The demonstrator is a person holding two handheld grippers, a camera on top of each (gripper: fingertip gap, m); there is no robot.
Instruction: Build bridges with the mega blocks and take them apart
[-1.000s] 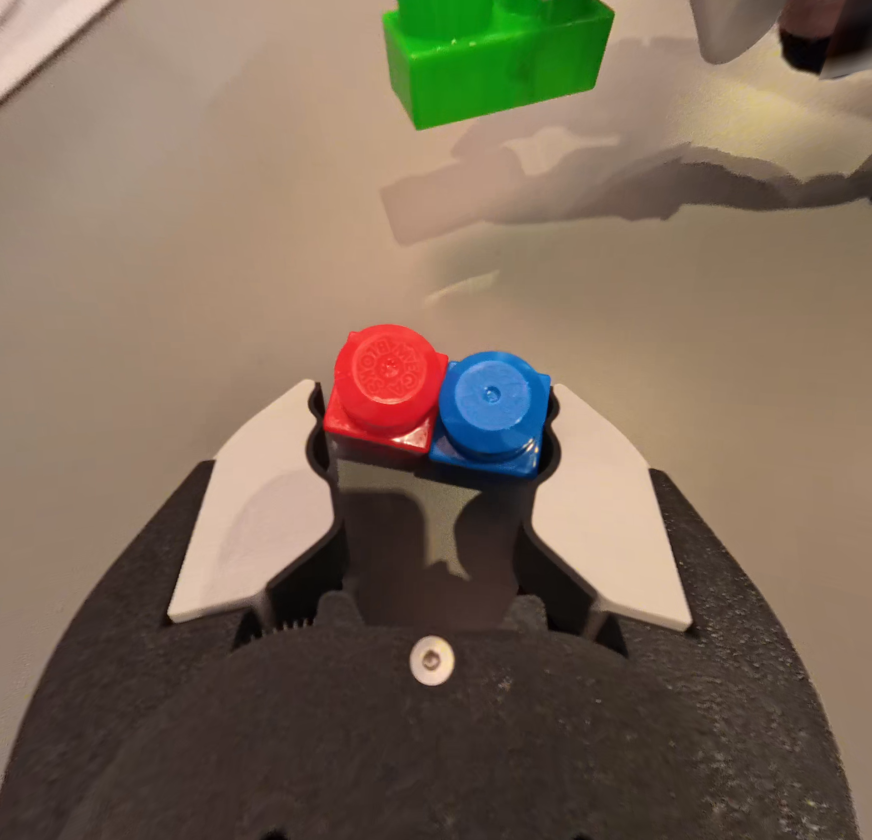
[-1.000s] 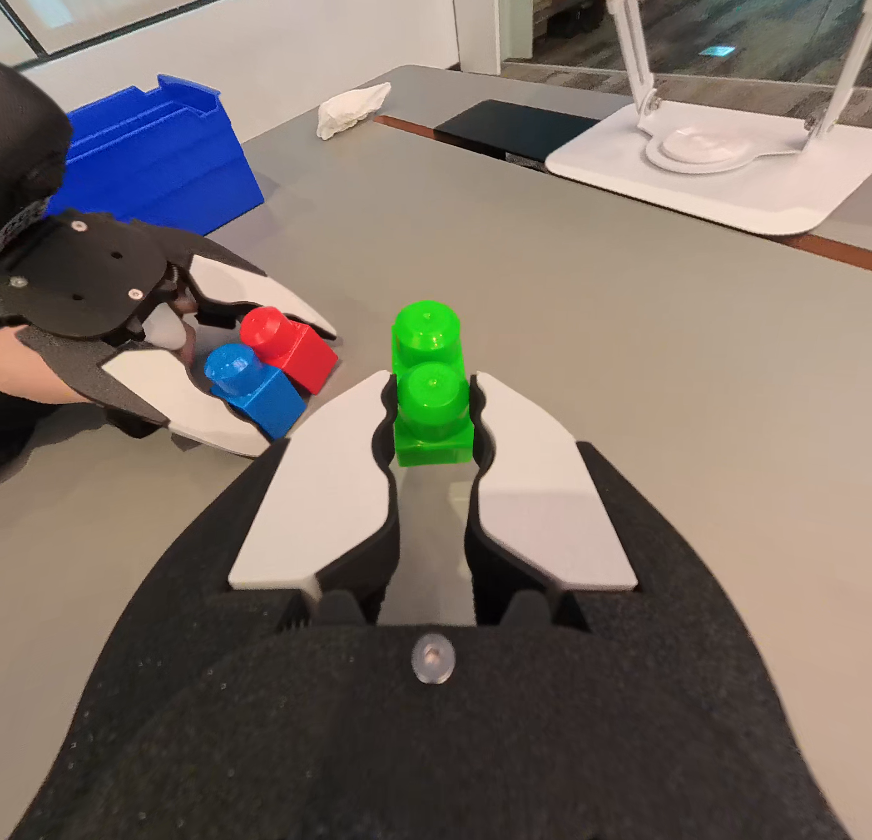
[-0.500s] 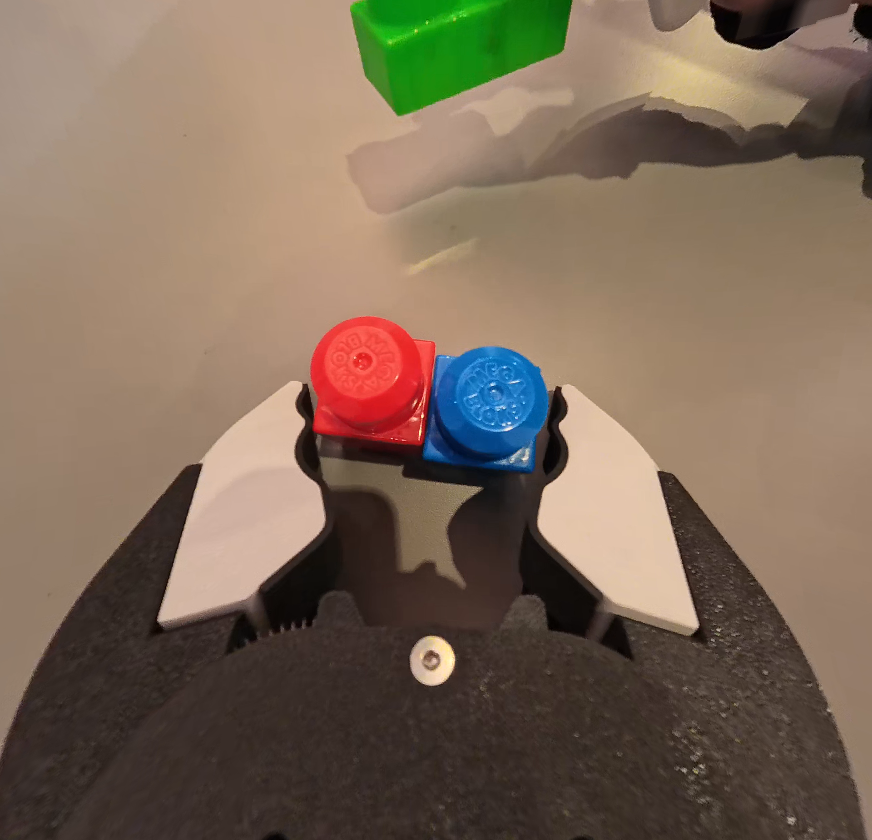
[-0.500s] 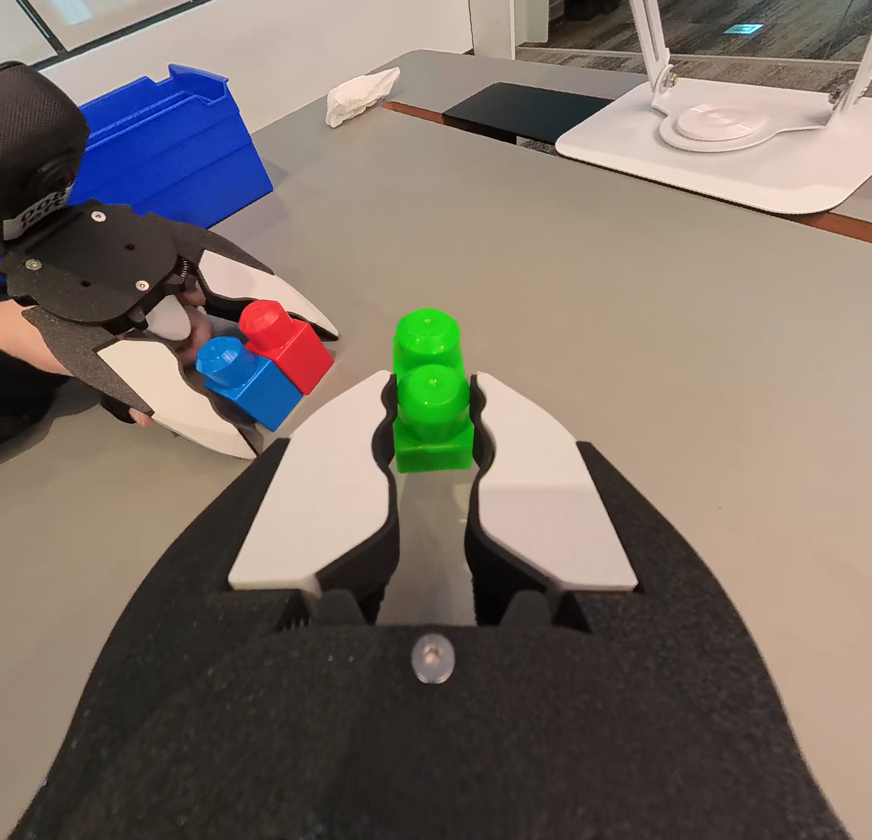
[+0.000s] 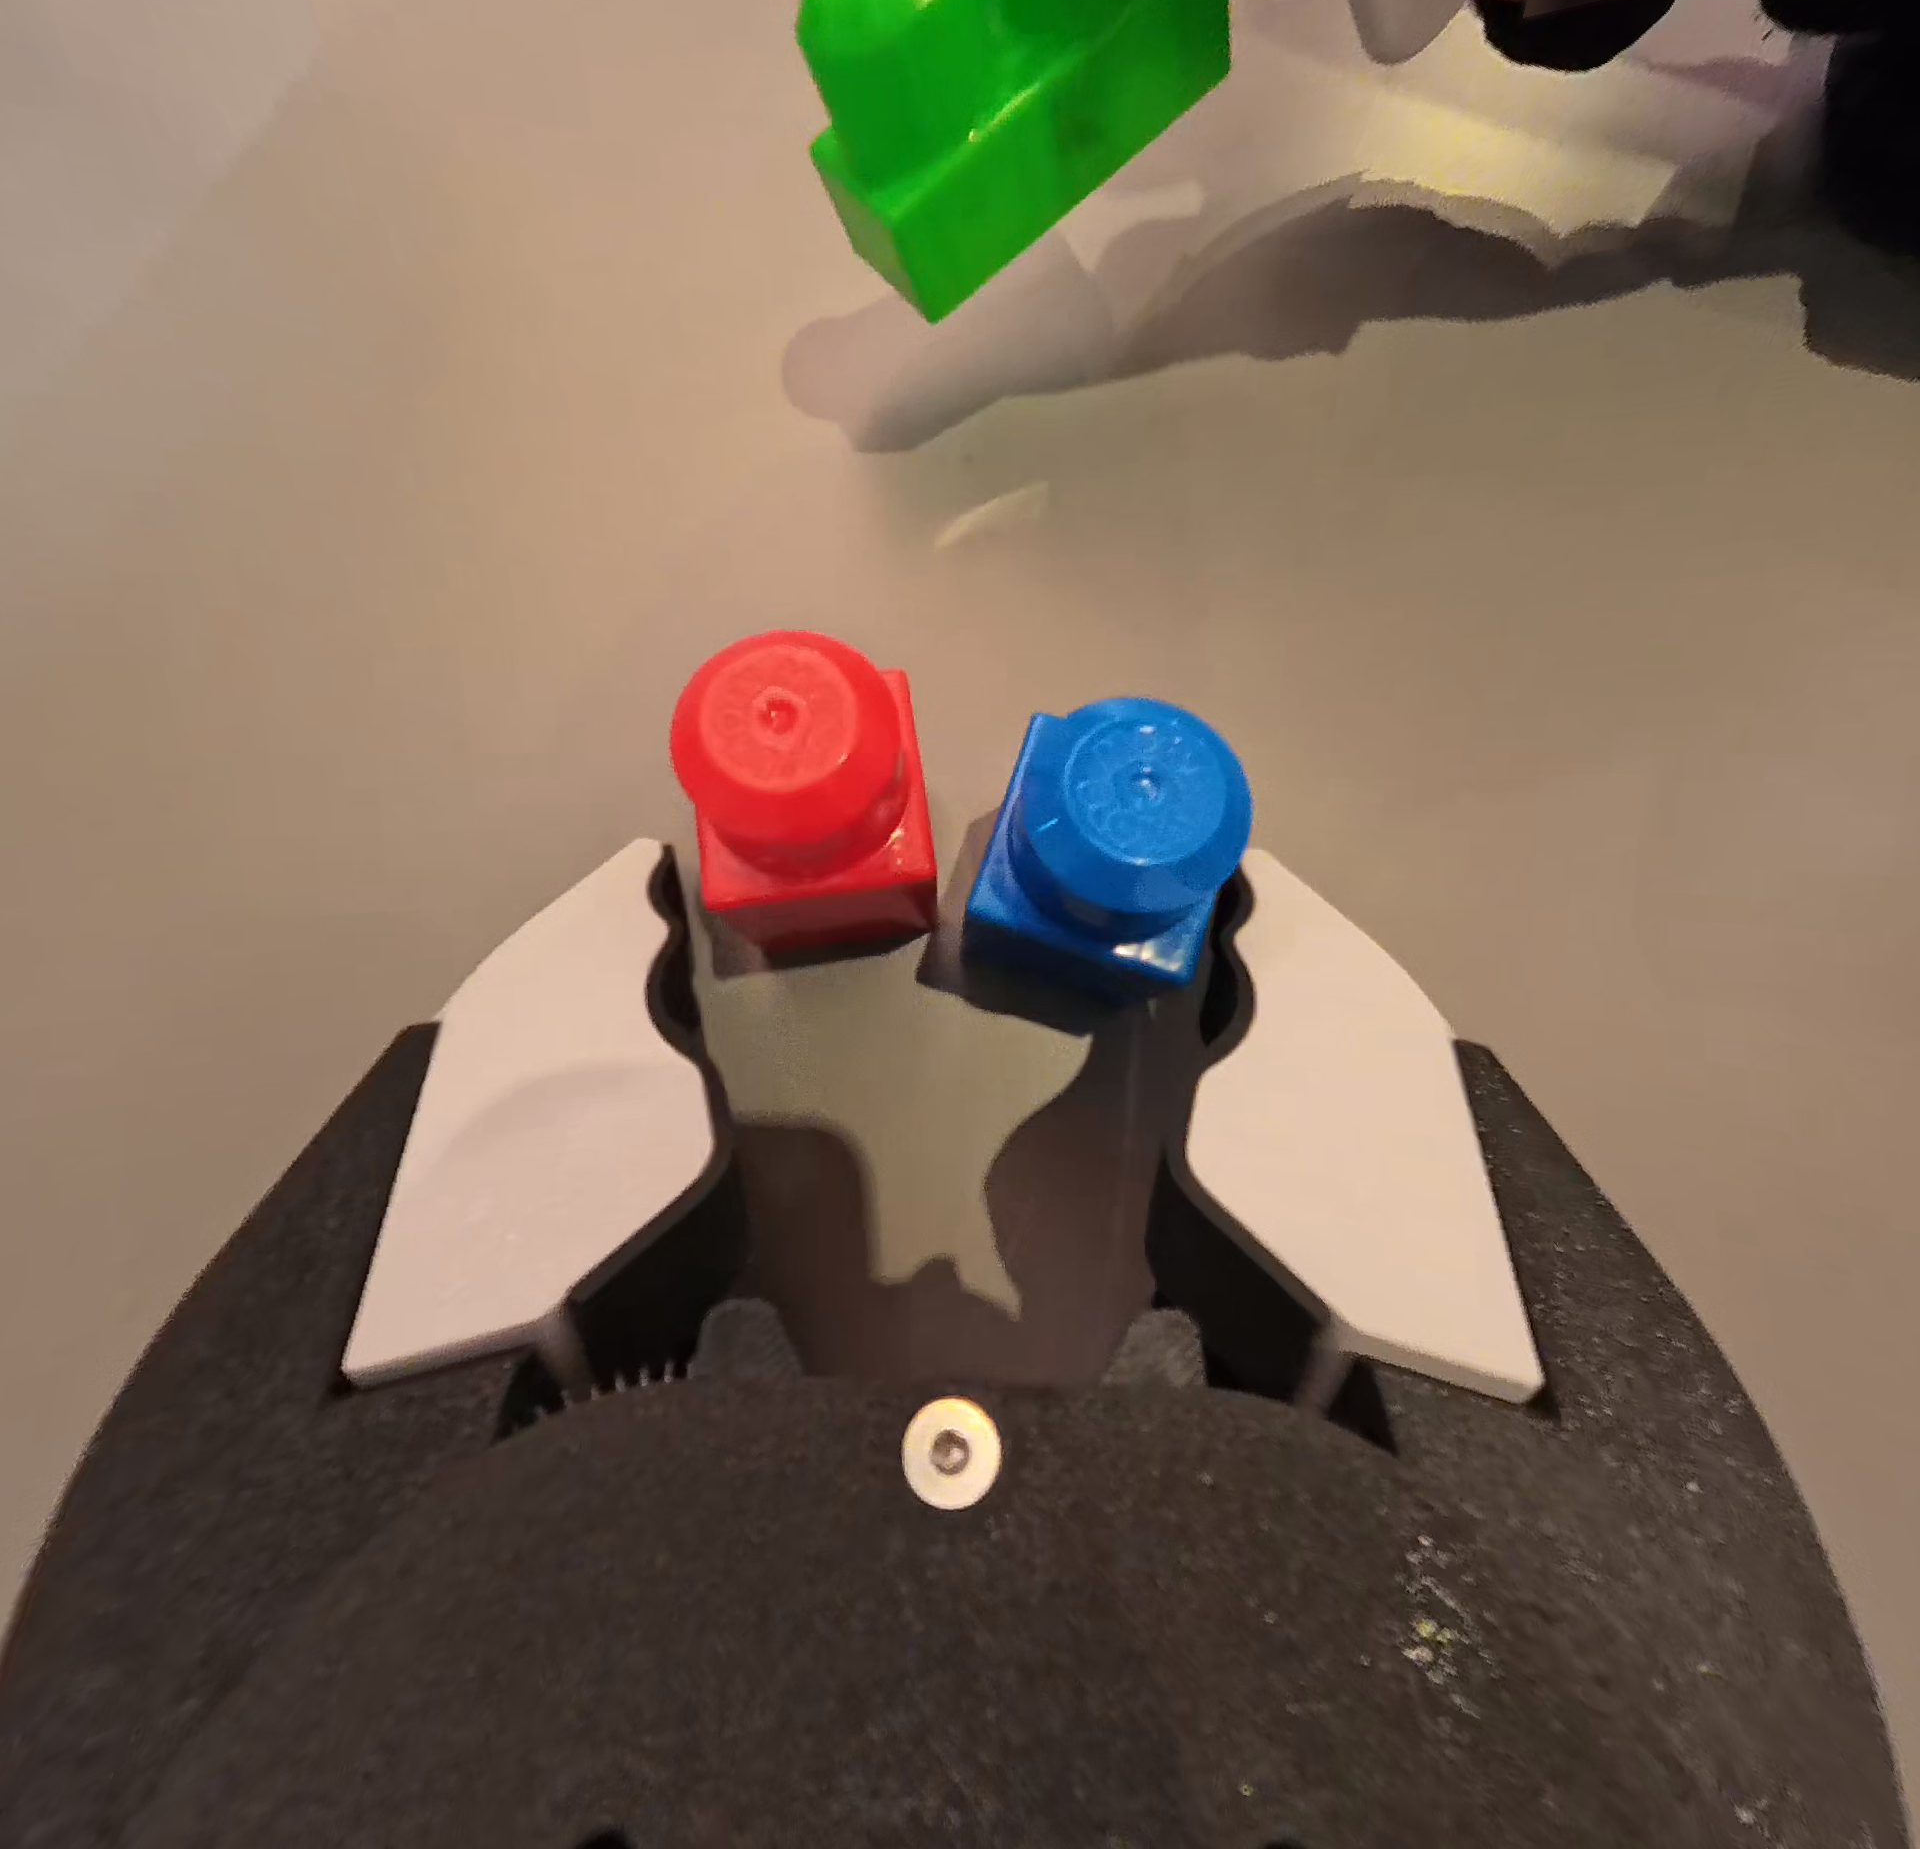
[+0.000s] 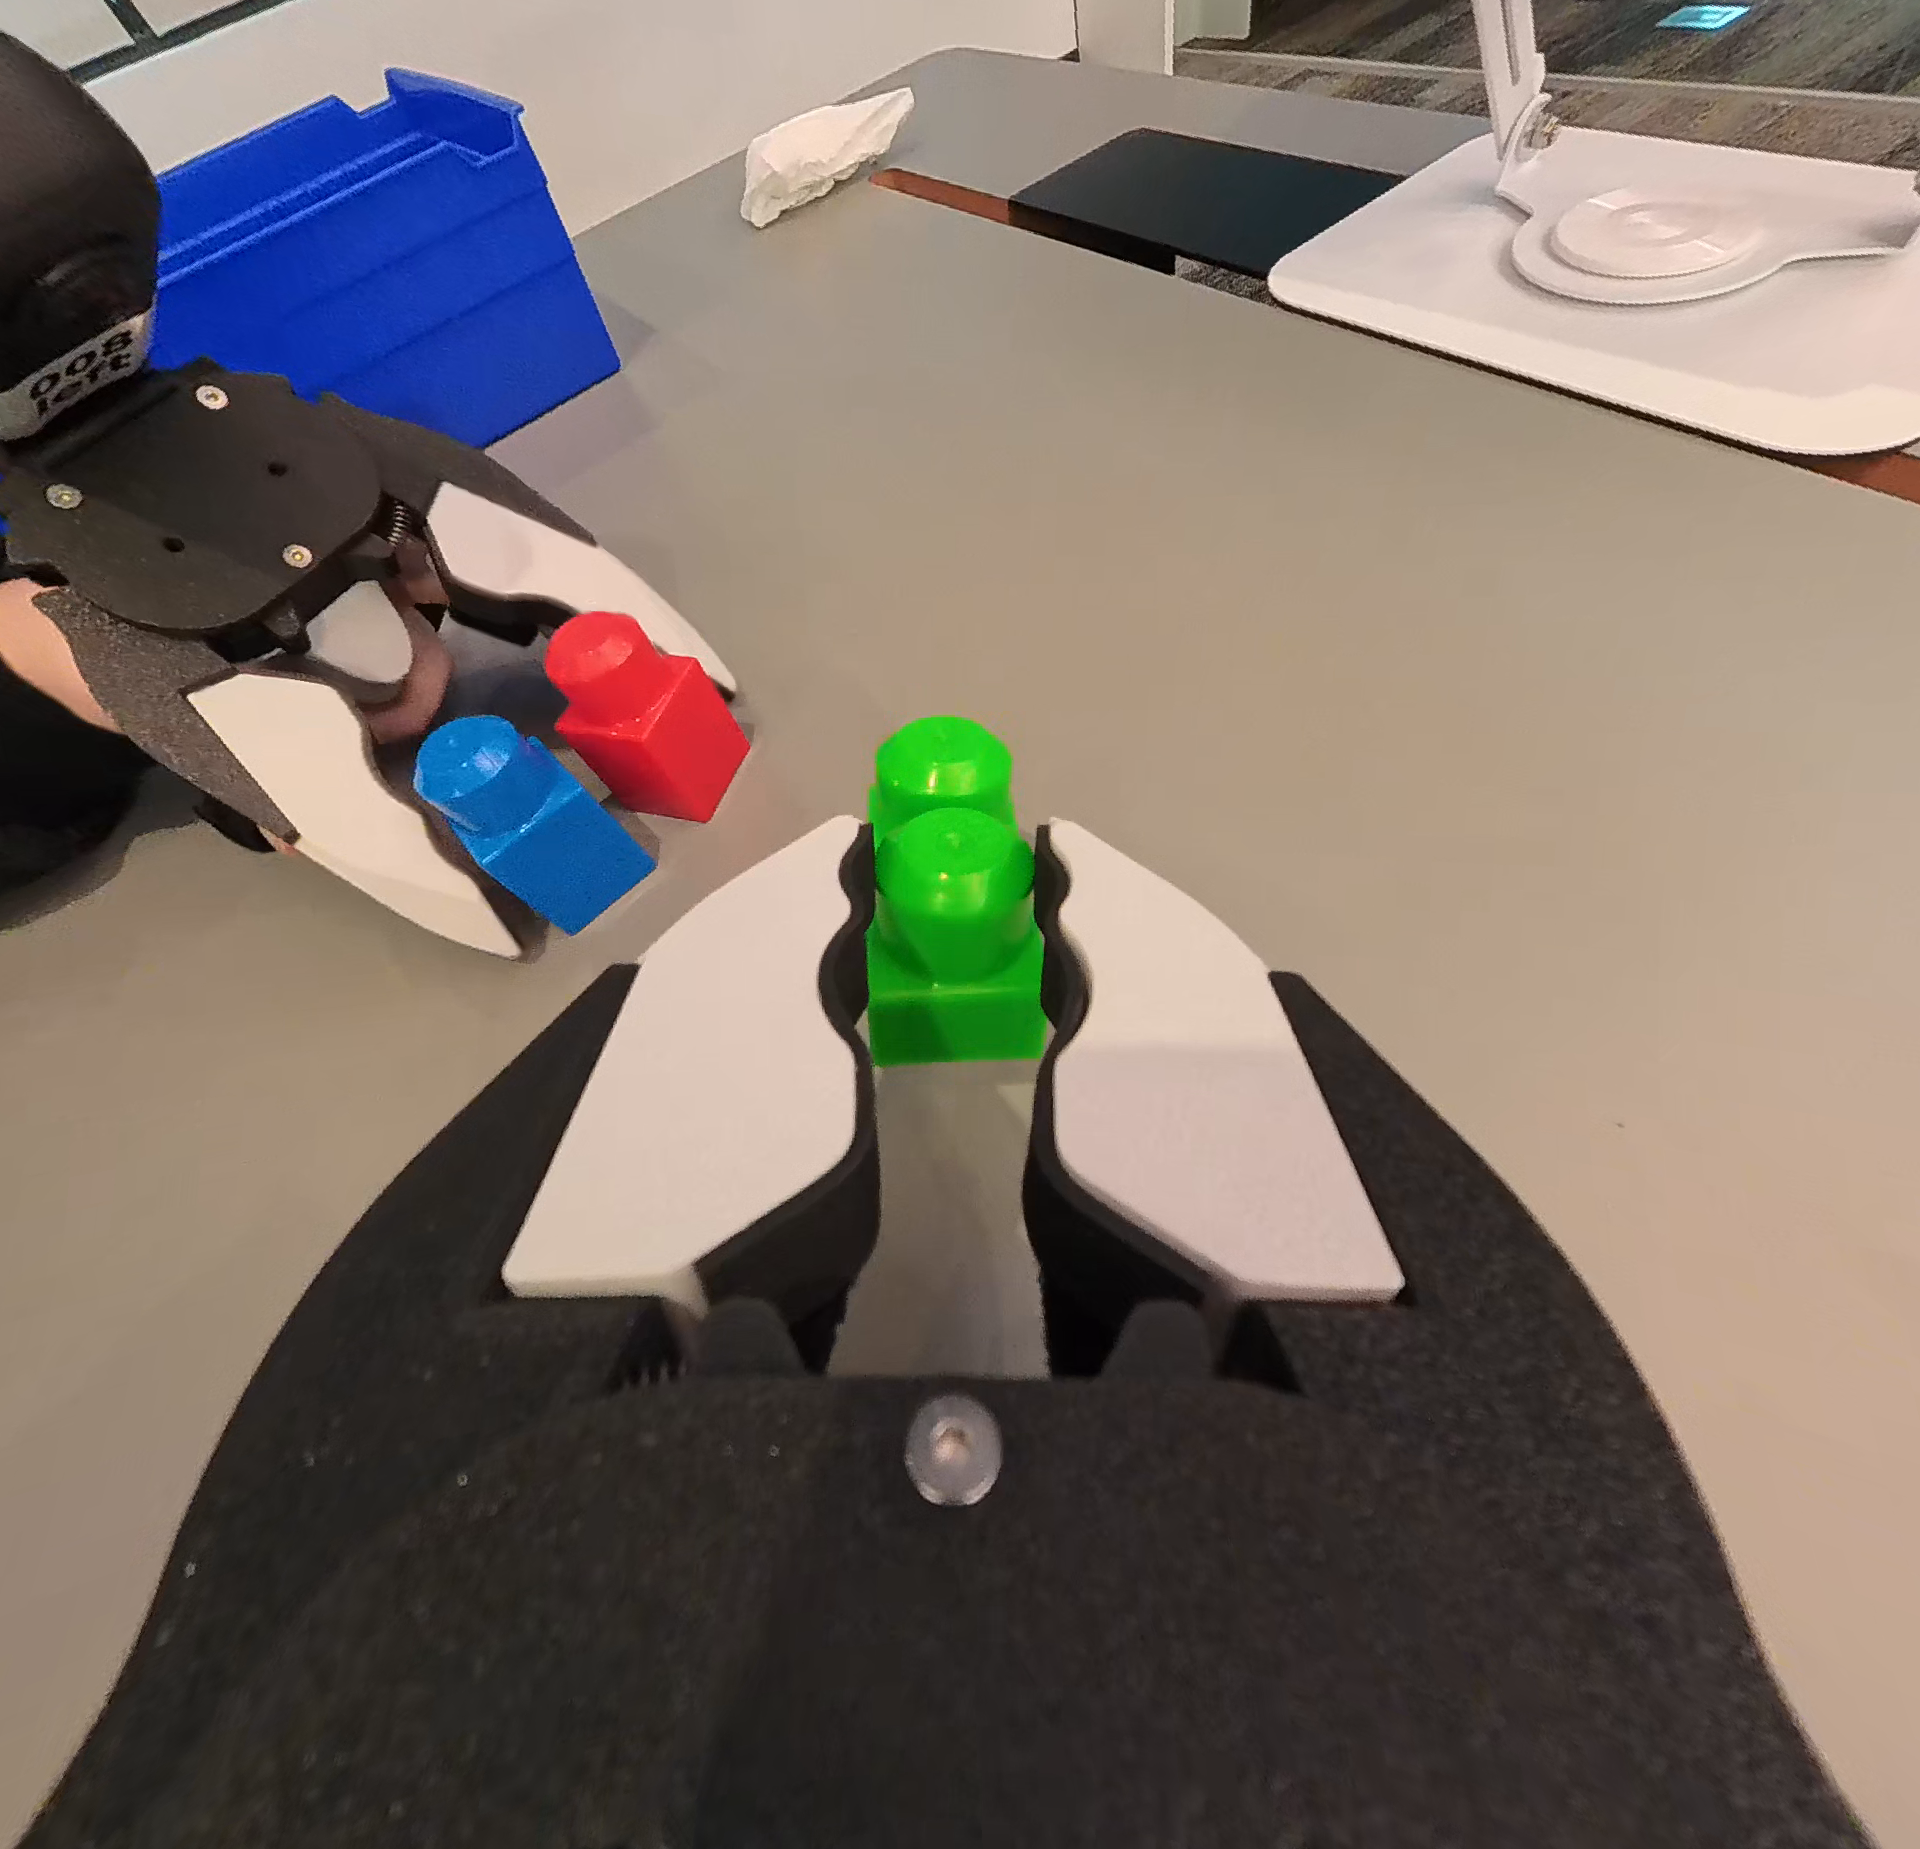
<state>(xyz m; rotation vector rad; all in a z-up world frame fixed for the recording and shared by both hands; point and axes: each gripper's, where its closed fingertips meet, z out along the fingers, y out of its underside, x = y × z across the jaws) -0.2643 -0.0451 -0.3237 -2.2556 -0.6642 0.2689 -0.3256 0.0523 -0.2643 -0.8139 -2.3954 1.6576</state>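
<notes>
Jaws of the right gripper [image 6: 951, 926] pinch a green two-stud block [image 6: 951, 952] (lifted, tilted) above the grey worktop [image 6: 1351, 708]. The left gripper [image 5: 951, 906] is spread; red block [image 5: 805, 812] and blue block [image 5: 1117, 843] stand apart between its fingers

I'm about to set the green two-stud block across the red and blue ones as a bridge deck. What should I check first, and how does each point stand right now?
1. Right gripper has the green block firmly: ok, fingers closed on its sides.
2. Red block and blue block apart: ok, a gap shows between them.
3. Both piers standing flat on the table: cannot tell; both look tilted.
4. Left gripper clear of the piers: not ok, open but its fingers flank both blocks, one touching the blue.
5. Green block level: not ok, tilted in the left wrist view.
6. Gap matches the stud spacing: cannot tell.
</notes>
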